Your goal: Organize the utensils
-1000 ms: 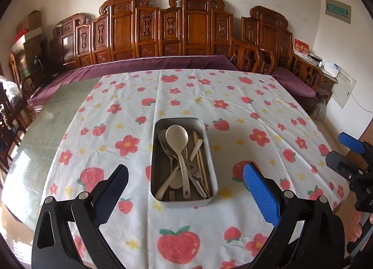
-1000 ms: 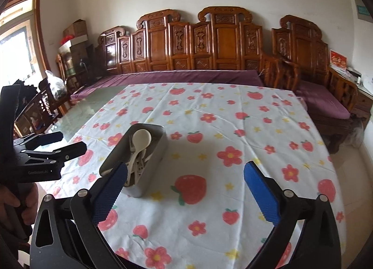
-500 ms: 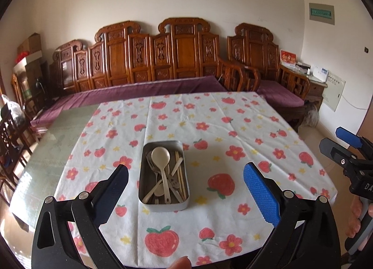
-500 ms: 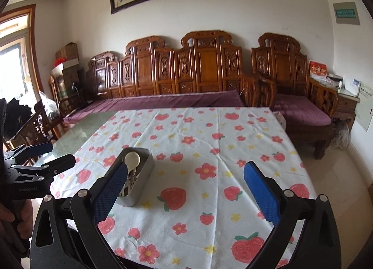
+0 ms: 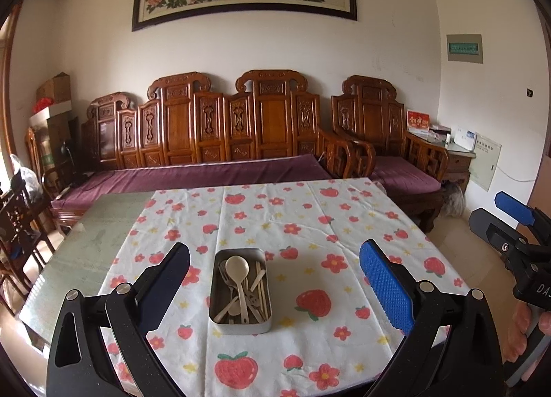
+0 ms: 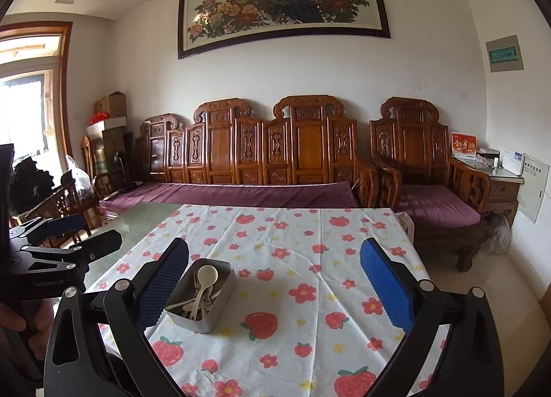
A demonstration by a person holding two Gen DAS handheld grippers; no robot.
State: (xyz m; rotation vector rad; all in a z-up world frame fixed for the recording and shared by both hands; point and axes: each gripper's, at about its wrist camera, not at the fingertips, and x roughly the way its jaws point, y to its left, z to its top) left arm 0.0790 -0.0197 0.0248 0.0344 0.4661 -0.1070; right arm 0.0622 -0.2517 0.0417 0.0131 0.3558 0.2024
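A grey metal tin [image 5: 220, 323] stands on the strawberry-print tablecloth [image 5: 310, 225]. It holds a cream spoon [image 5: 237, 268], forks and chopsticks in a loose pile. My left gripper [image 5: 273, 280] is open and empty, held back from the table's near edge, above the tin. My right gripper [image 6: 273, 280] is open and empty, to the right of the tin [image 6: 206, 323], which shows at lower left in the right wrist view. Each gripper shows at the edge of the other's view.
The cloth covers the right part of a glass-topped table [image 5: 86, 252]. A carved wooden sofa with purple cushions [image 5: 206, 173] stands behind it. An armchair [image 5: 396, 156] and a side cabinet [image 5: 454, 156] are at the right. Dark chairs [image 5: 17, 225] stand at the left.
Both grippers have pulled back and up from the table. The tin now looks smaller and farther, and the wall painting has come into view. Both stay open and empty.
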